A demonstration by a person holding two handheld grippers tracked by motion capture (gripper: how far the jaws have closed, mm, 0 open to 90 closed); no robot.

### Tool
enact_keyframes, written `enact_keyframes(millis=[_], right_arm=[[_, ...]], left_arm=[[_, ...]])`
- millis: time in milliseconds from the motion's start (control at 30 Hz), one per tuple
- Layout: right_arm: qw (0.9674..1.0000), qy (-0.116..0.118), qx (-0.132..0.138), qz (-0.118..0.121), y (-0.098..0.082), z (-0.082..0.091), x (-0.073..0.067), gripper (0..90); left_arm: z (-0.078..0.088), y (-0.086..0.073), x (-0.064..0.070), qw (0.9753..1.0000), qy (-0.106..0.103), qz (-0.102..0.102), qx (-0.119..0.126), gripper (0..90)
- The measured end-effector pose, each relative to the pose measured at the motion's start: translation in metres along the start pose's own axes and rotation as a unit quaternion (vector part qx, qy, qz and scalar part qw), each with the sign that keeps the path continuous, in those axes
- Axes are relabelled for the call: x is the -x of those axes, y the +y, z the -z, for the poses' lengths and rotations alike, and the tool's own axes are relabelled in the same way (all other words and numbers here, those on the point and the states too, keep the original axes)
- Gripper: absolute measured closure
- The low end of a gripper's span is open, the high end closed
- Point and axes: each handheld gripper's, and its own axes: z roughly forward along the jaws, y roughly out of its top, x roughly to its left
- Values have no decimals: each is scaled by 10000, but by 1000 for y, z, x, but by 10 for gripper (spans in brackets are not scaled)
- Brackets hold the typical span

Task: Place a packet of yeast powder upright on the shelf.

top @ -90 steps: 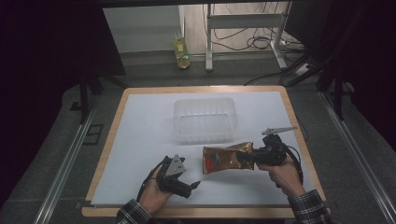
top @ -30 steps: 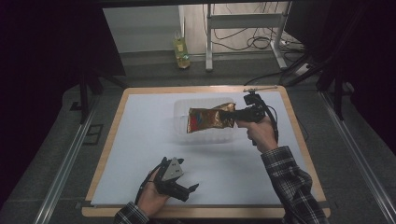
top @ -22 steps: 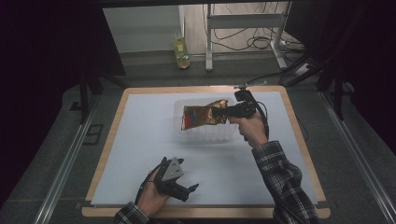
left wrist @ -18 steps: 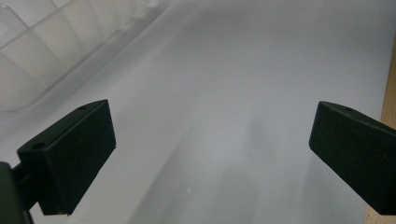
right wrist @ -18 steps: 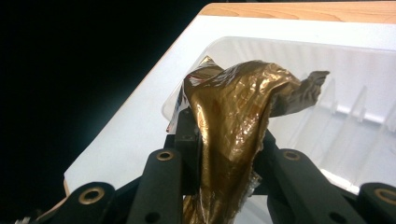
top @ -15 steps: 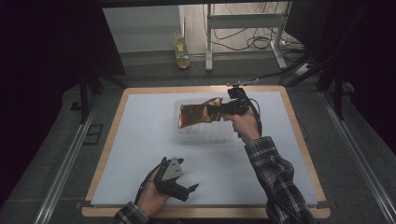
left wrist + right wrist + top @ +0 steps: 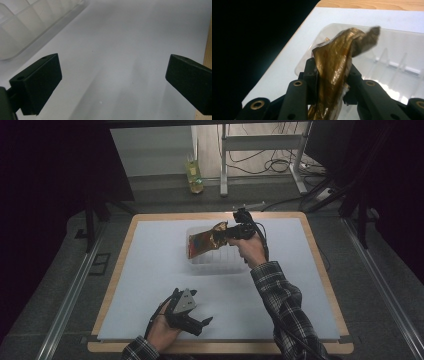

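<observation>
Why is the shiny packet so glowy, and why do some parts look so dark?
Right gripper view: light glints off the crinkled gold packet, whose far tip is blurred; blackness lies beyond the table edge. High view: the white mat is lit, surroundings dim. Left gripper view: soft shadows streak the mat, and the clear tray is blurry.

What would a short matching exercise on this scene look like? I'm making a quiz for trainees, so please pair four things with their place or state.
Things:
1. snack bag
2. clear plastic tray
3. left gripper
4. bottle

Places or states:
A. stands on the floor beyond the table
B. jaws open, nothing between them, low at the near edge
C. pinched in the right gripper, held over the tray
D. rests on the white sheet, far half of the table

Pairs: 1-C, 2-D, 3-B, 4-A
</observation>
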Motion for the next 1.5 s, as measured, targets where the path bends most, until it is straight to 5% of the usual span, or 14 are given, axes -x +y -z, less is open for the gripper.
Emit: enact_keyframes(millis=[367,700,1033,1500], right_arm=[[9996,242,86,-65,6,-13,-6,586],[9998,183,77,45,7,-18,-9,399],[9995,295,72,46,10,-12,-17,600],[10000,24,93,12,12,-50,-24,695]], left_arm=[[0,0,0,10000,-9,-26,-10,4],[-1,0,1,10000,-30,-39,-42,5],[-2,0,2,9999,-33,-77,-64,4],[-2,0,2,9999,-51,-96,-53,5]])
